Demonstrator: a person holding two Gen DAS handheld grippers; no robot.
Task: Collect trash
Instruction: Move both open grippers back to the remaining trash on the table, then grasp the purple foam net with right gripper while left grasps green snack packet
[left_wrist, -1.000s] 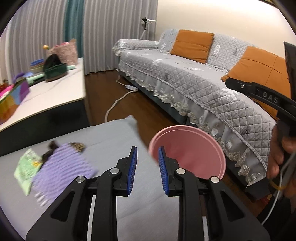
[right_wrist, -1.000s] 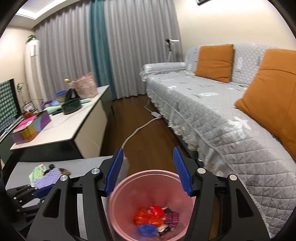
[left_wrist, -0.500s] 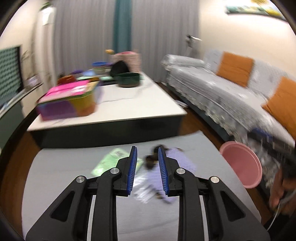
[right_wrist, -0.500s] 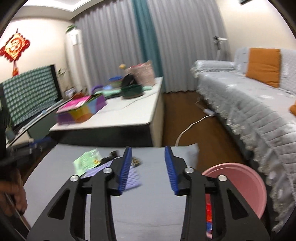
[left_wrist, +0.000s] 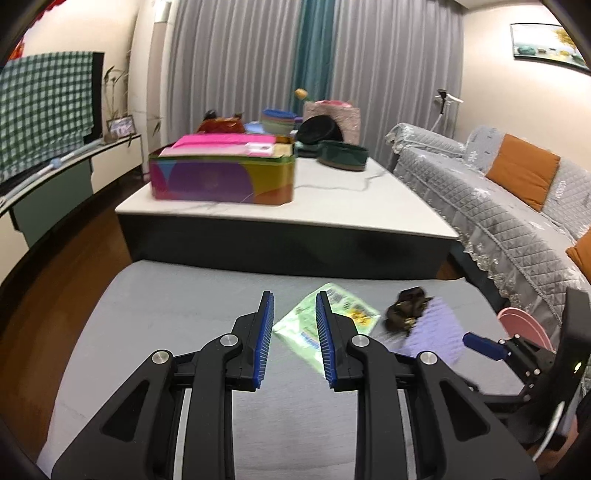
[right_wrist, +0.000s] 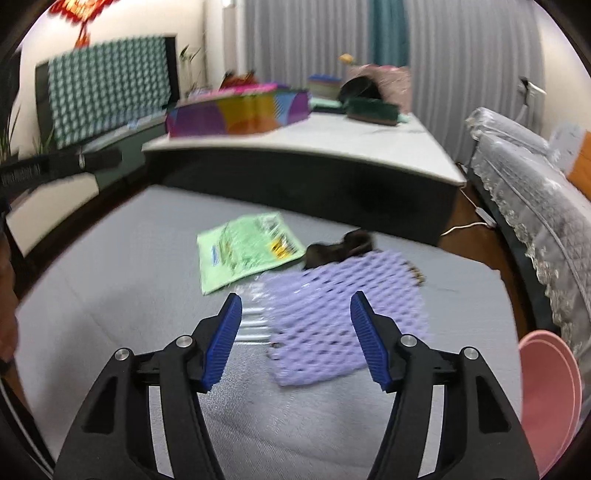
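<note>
Right gripper (right_wrist: 295, 341): jaws opening, nothing between the pads, poised over the near edge of the purple foam sheet (right_wrist: 343, 317). Left gripper (left_wrist: 293, 338): jaws narrowly apart, empty, aimed at the green wrapper (left_wrist: 327, 319) lying just beyond the tips.

Still on the grey mat (right_wrist: 110, 295): purple foam sheet in the middle, green wrapper to its left and a little farther, a dark crumpled scrap (right_wrist: 340, 249) touching the foam's far edge, and a strip of clear plastic (right_wrist: 255, 317) at the foam's left side. Pink bin (right_wrist: 546, 398) at the mat's right edge, near side, well apart from the litter; contents hidden from both views.

Judged progress: part way at best, four pieces left to gather. Likely next: close on the foam sheet, then carry right to the bin.
</note>
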